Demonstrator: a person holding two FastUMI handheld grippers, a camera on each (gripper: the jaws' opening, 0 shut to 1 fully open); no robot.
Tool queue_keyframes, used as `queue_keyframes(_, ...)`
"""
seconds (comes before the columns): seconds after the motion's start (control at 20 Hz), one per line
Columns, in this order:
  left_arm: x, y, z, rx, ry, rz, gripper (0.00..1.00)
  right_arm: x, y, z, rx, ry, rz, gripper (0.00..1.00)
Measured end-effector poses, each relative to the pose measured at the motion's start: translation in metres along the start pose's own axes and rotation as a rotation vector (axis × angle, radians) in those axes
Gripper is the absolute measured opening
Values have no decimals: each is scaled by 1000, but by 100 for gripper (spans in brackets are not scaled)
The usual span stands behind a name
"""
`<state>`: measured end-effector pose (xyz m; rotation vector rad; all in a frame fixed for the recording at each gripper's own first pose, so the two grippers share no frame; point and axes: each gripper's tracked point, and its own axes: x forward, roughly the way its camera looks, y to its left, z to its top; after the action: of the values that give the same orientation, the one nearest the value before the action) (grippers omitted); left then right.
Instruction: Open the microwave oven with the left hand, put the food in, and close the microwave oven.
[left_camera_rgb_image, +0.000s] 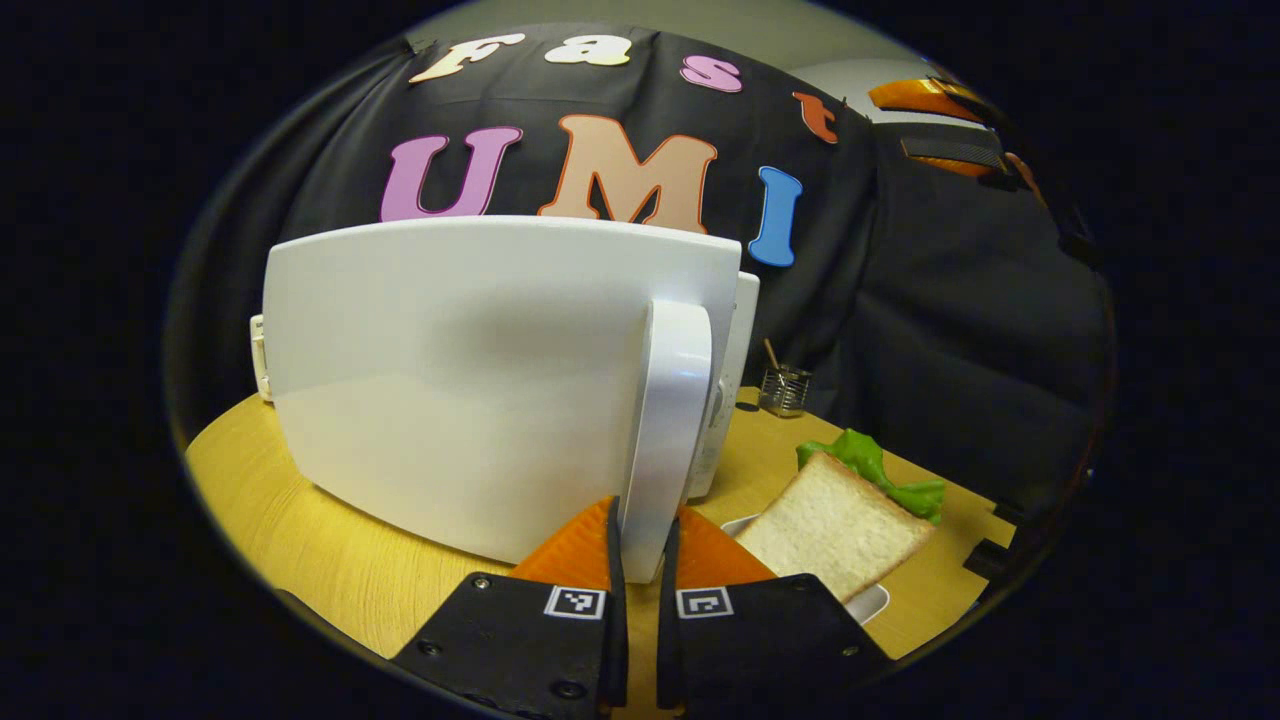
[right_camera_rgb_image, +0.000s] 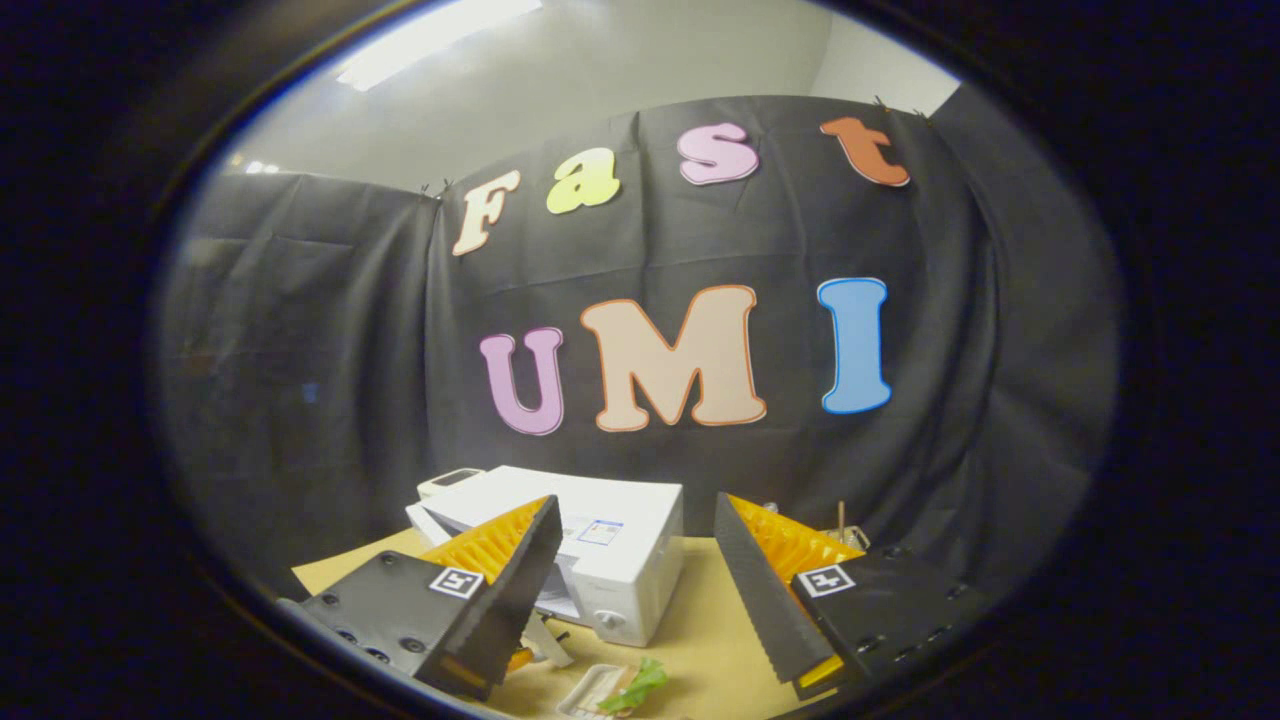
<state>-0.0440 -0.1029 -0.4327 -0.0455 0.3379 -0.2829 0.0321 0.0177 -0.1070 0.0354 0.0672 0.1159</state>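
The white microwave (left_camera_rgb_image: 735, 330) stands on the wooden table, and its door (left_camera_rgb_image: 460, 380) faces me, swung slightly out from the body. My left gripper (left_camera_rgb_image: 642, 545) is shut on the door's white vertical handle (left_camera_rgb_image: 680, 400), near its lower end. To the right lies the food: a slice of bread (left_camera_rgb_image: 830, 525) over green lettuce (left_camera_rgb_image: 880, 470) on a white plate (left_camera_rgb_image: 870, 605). From high above the table, my right gripper (right_camera_rgb_image: 635, 570) is open and holds nothing. Under it are the microwave (right_camera_rgb_image: 600, 540) and the lettuce (right_camera_rgb_image: 640, 685).
A small metal mesh cup (left_camera_rgb_image: 785, 390) with a stick in it stands behind the microwave's right side. The wooden table (left_camera_rgb_image: 300, 520) has a rounded front edge on the left. An orange and black piece of gear (left_camera_rgb_image: 940, 120) hangs high at the upper right.
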Motion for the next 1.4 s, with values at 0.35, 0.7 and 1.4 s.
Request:
queue_keyframes(0.35,-46,11,-10,9,16,45,23,-16,-12,-5,13,1,-25,96)
queue_keyframes(0.7,-94,44,-21,-27,40,119,43,-40,-12,3,10,-43,-47,94)
queue_keyframes(1.4,-198,143,-53,-88,76,470,99,-62,16,-4,20,-64,-23,94)
